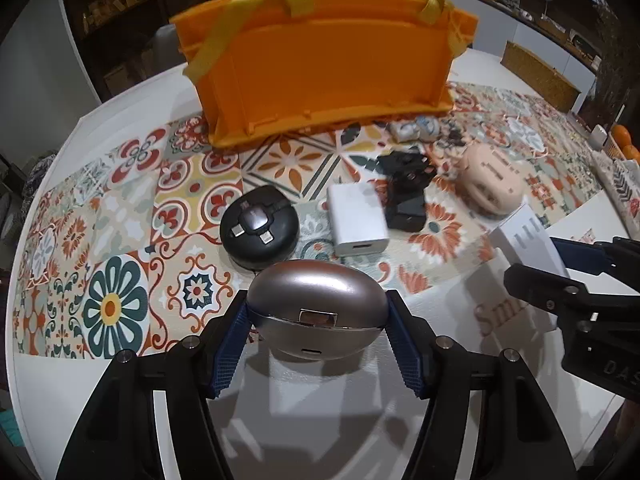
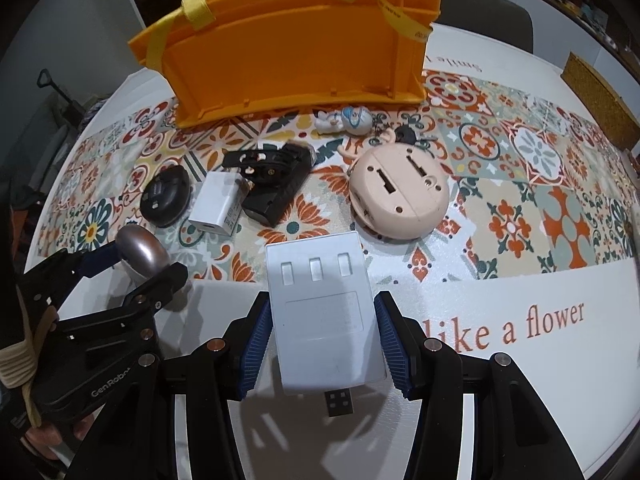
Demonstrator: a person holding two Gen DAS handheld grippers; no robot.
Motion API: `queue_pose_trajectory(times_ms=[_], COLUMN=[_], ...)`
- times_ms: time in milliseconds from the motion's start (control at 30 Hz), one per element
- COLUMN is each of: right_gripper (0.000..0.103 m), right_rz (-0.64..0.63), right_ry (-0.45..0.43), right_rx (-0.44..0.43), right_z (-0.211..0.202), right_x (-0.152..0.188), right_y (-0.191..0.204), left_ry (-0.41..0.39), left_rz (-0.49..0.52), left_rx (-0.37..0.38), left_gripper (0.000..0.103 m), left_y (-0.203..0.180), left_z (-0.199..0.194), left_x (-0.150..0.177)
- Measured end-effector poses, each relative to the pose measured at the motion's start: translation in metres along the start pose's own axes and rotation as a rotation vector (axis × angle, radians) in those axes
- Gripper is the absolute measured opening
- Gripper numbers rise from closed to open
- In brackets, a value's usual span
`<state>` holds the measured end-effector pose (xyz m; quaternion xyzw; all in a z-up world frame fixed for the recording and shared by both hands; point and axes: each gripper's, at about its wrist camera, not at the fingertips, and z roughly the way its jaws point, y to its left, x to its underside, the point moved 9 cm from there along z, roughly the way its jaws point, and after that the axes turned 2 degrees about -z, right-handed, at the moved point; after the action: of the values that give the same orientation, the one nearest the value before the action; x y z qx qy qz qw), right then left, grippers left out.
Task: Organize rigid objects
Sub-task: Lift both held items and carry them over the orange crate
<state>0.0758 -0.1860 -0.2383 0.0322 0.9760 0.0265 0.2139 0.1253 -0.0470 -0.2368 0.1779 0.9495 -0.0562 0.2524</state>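
The surface [image 2: 520,380] is white with a patterned tile-print runner [image 2: 520,184] and the printed words "like a flower". The left claw [image 1: 318,320] is clamped on a silvery egg-shaped case [image 1: 318,300]; the right claw [image 2: 324,344] grips a flat white USB device [image 2: 320,304] — both near the front edge. Behind them on the runner stands an orange basket [image 2: 288,52] with yellow straps, and dark shelving [image 1: 112,8] lines the room beyond.

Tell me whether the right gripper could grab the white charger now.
Probably not: the right gripper is already shut on the flat white card reader. The white charger lies open on the table, with nothing covering it.
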Motion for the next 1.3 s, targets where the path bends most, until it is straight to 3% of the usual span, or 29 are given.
queue_pose_trajectory(times_ms=[300, 867, 1300], right_gripper=[0.052, 0.052, 0.052], right_rz=[-0.009, -0.050, -0.077], right_ry=[-0.044, -0.135, -0.194], right_rx=[-0.014, -0.066, -0.087], right_z=[-0.030, -0.083, -0.114], right_x=[-0.007, -0.030, -0.049], right_y=[-0.004, -0.002, 0.002], left_ry=[-0.033, -0.157, -0.201], left_rz=[-0.051, -0.090, -0.124], left_rx=[0.024, -0.016, -0.018], left_gripper=[0.065, 0.065, 0.065], left_y=[-0.011, -0.015, -0.011], left_z=[-0.036, -0.098, -0.123], left_x=[-0.006, -0.037, -0.059])
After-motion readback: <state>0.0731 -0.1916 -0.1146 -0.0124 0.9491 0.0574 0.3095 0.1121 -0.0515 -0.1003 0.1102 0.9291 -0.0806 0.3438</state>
